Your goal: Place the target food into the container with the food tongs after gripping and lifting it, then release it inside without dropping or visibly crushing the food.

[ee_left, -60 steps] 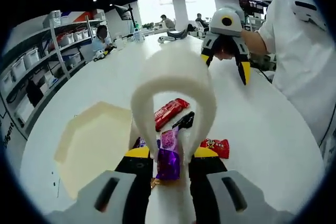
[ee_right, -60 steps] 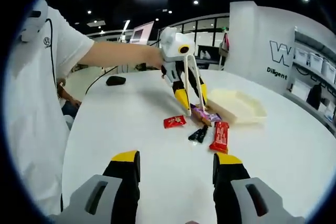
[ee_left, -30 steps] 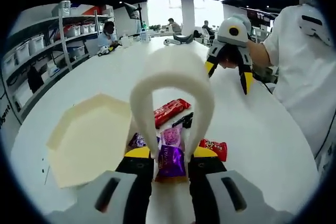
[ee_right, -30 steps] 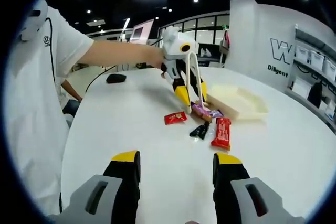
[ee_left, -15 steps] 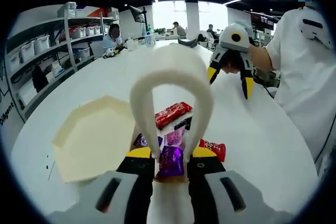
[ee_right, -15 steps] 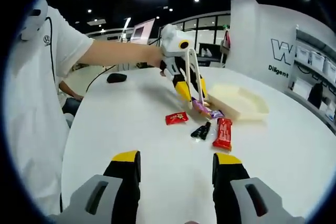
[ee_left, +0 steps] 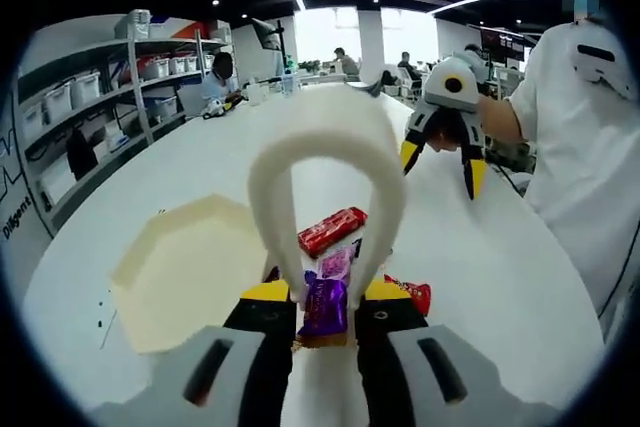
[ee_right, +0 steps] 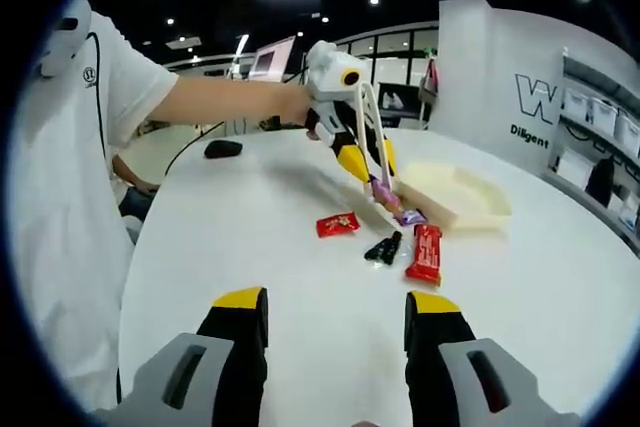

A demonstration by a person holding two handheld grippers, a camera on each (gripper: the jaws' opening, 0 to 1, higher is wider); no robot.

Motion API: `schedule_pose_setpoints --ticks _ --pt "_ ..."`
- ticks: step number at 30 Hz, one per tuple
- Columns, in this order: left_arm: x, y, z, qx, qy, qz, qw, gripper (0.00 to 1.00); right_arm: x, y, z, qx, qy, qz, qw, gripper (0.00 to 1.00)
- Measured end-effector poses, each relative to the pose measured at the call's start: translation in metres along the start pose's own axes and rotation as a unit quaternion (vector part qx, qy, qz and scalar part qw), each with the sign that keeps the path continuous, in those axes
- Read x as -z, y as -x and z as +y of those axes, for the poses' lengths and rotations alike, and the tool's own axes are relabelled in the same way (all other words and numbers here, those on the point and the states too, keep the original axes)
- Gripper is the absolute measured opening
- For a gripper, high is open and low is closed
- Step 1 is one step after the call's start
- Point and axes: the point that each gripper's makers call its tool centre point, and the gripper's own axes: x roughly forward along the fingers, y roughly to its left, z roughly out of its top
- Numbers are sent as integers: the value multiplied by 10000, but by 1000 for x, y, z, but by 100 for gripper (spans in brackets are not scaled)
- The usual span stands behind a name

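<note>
The left tongs (ee_left: 325, 297) are being kept narrowed onto the two arms of a pair of white food tongs (ee_left: 325, 137), whose looped end is being pointed away from the camera. A purple wrapped candy (ee_left: 326, 307) is being pinched between the tips of the white food tongs, just ahead of the yellow jaw ends. In the right gripper view, the left tongs (ee_right: 368, 162) are being held tilted over the surface (ee_right: 300, 277) by a person's hand, and the purple wrapped candy (ee_right: 383, 190) is being dangled from the white food tongs (ee_right: 372, 137), apparently clear of the surface and just beside the cream container (ee_right: 470, 202). The right tongs (ee_right: 337, 304) are being held wide apart and empty, above bare surface near the person.

On the surface, near the cream container (ee_left: 180, 267), a red bar (ee_left: 330, 231), a pink and purple packet (ee_left: 338, 263) and a small red packet (ee_left: 412, 294) are being left lying, with a black packet (ee_right: 383, 248) between them.
</note>
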Motion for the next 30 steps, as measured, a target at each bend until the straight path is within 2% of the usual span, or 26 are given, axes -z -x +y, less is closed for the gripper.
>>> schedule_pose_setpoints --ticks 14,30 --pt "-16 5 6 -111 -1 -184 9998 20 3 3 0 22 -29 -8 10000 51" --pt "-34 6 37 -374 103 -455 9982 20 6 6 -3 61 -91 -21 9999 51"
